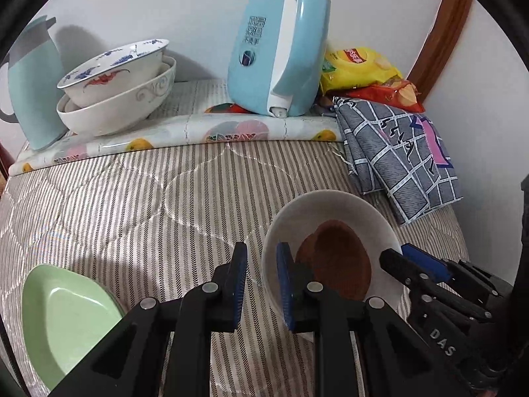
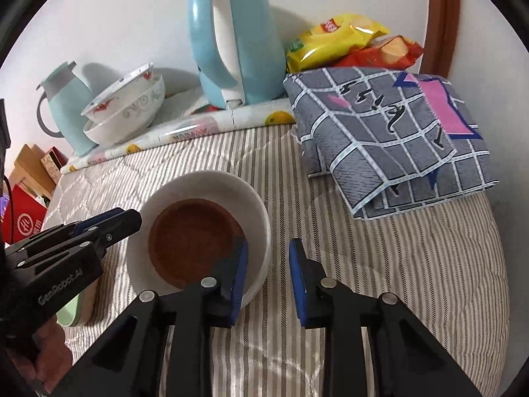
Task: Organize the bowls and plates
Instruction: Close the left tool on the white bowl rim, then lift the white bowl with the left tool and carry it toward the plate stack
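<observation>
A white bowl [image 1: 330,208] [image 2: 211,185] with a brown dish [image 1: 337,258] [image 2: 195,238] inside sits on the striped bedding. My left gripper [image 1: 261,281] is open and straddles the bowl's left rim, one finger inside, one outside. My right gripper [image 2: 267,278] is open and straddles the bowl's right rim the same way. Each gripper shows in the other's view, the right one [image 1: 410,258] and the left one [image 2: 112,225]. A green dish [image 1: 66,317] [image 2: 71,314] lies at the left. Two stacked patterned bowls [image 1: 119,89] [image 2: 125,106] stand on the raised mat.
A blue kettle [image 1: 284,49] [image 2: 231,43] and a teal flask [image 1: 29,86] [image 2: 66,106] stand on the fruit-print mat [image 1: 185,132]. Folded grey cloth [image 1: 400,155] [image 2: 390,132] and snack bags [image 1: 363,69] [image 2: 344,39] lie at the right. Boxes [image 2: 23,198] sit off the left edge.
</observation>
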Tool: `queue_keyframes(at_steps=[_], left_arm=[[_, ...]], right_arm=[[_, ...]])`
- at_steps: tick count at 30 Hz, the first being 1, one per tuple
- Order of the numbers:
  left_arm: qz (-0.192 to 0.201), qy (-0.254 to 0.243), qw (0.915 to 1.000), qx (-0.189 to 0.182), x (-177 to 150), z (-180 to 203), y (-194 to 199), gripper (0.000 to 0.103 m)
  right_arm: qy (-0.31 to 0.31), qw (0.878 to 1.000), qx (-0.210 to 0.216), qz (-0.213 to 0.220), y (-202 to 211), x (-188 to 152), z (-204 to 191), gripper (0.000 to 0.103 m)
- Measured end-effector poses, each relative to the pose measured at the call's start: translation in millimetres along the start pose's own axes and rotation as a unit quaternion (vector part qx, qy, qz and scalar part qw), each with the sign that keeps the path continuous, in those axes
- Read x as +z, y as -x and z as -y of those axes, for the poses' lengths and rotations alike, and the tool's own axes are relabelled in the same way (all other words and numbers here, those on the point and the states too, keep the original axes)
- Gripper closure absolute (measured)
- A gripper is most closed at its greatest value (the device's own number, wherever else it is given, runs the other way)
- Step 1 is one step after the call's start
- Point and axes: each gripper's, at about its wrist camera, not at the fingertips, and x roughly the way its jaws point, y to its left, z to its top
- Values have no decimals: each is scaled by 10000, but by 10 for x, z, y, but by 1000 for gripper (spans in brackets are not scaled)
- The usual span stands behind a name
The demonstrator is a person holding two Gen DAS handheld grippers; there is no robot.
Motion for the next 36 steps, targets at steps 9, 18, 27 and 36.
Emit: queue_keyframes(at_steps=[9, 18, 27, 36], left_arm=[[-117, -48, 9998, 153, -8, 21, -149, 85], [-191, -119, 9994, 262, 1, 65, -243, 85], [-300, -121, 9991, 282, 2, 69, -321, 85], [-236, -152, 9993, 262, -6, 70, -313, 85]], right_arm=[[-14, 10000, 36, -61, -119, 1, -9, 78], [12, 9998, -99, -148, -136, 29, 0, 78], [27, 9997, -141, -176, -231, 30, -22, 75], [-97, 9997, -133, -178, -288, 30, 60, 62]])
